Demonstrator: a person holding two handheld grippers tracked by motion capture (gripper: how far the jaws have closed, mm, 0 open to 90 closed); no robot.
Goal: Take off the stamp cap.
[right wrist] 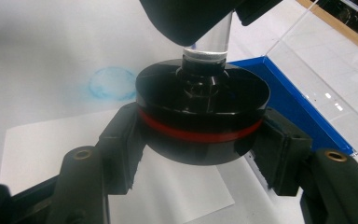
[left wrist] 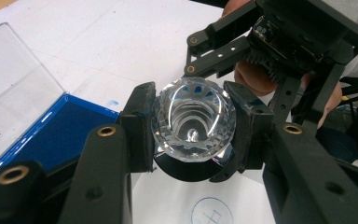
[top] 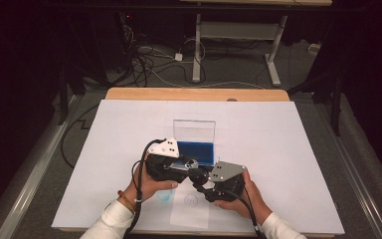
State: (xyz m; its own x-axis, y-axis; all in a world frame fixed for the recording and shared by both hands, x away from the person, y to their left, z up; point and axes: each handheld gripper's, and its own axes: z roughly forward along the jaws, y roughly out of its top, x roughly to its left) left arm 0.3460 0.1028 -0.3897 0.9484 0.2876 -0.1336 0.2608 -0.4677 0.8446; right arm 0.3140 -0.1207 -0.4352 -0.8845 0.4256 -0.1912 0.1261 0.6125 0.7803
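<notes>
Frame centre, above the white-covered desk (top: 278, 149): left gripper (left wrist: 193, 128) fingers clamped on the clear faceted handle (left wrist: 193, 122) of a stamp. Right gripper (right wrist: 200, 140) fingers clamped on its black round base (right wrist: 203, 100) with red band. Open blue case (top: 195, 149) just behind; small paper sheet (top: 191, 209) below.

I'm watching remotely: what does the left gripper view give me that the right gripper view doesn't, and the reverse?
Left gripper view: the faceted top of the clear crystal knob clamped between the left jaws, and a blue stamped circle on the paper.

Right gripper view: the black disc base with its red ring between the right jaws, and a blue smudge.

Both: the open blue case.
</notes>
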